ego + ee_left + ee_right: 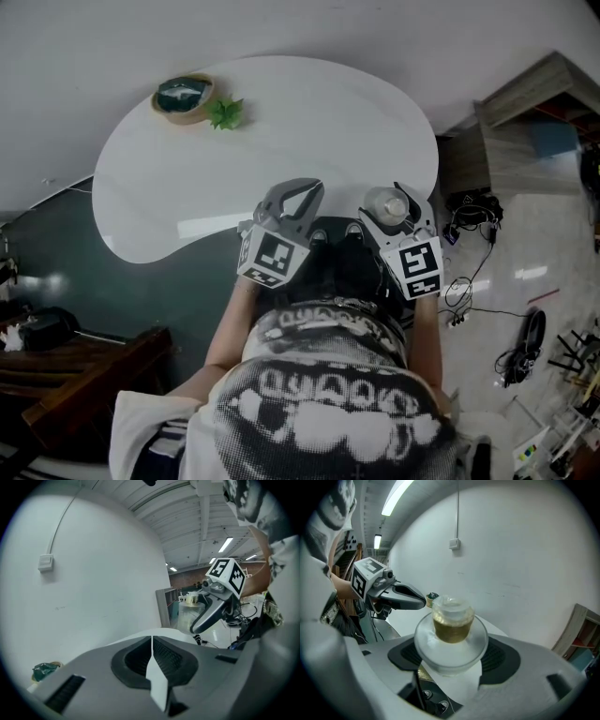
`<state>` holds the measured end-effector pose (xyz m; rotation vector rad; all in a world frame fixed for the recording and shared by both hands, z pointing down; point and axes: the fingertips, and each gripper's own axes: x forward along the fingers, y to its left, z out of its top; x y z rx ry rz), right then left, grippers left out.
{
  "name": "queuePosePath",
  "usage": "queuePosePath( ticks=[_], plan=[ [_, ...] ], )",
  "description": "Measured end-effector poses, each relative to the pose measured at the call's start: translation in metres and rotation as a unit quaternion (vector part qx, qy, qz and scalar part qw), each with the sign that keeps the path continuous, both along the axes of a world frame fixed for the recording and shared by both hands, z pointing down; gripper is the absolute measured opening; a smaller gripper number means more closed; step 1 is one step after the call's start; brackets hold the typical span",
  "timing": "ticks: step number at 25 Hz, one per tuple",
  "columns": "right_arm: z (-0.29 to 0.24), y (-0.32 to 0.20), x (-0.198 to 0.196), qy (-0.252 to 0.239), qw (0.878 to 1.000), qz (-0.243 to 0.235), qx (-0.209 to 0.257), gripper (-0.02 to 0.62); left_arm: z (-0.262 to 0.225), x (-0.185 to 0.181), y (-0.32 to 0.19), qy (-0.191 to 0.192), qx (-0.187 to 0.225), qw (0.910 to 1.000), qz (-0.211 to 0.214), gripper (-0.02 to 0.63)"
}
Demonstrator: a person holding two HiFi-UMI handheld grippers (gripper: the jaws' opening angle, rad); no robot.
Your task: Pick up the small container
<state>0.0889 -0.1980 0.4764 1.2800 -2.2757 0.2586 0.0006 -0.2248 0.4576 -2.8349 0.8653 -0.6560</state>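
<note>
The small container [451, 632] is a clear round tub with an amber, clear-capped piece on top. My right gripper [453, 660] is shut on it and holds it up off the white table [281, 131]. In the head view the small container [385, 203] sits in the right gripper [393, 217] above the table's near right edge. My left gripper [301, 191] hovers beside it to the left, over the near edge. Its dark pads [165, 654] meet on a thin line with nothing between them. From the left gripper view the right gripper [212, 612] and the small container [191, 599] hang in the air.
A tan bowl [184, 97] with a teal inside and a small green plant [226, 113] stand at the table's far left. A wooden shelf unit [520, 127] is to the right, with cables [469, 281] on the floor. Dark wooden furniture [84, 366] stands at the lower left.
</note>
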Motion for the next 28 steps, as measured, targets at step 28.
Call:
queuePosePath(
  ticks=[28],
  plan=[
    [0.006,-0.013,0.006,0.014,1.0,-0.003,0.004,0.337,0.005,0.005,0.002,0.003,-0.003,0.9999,0.01,0.011]
  ],
)
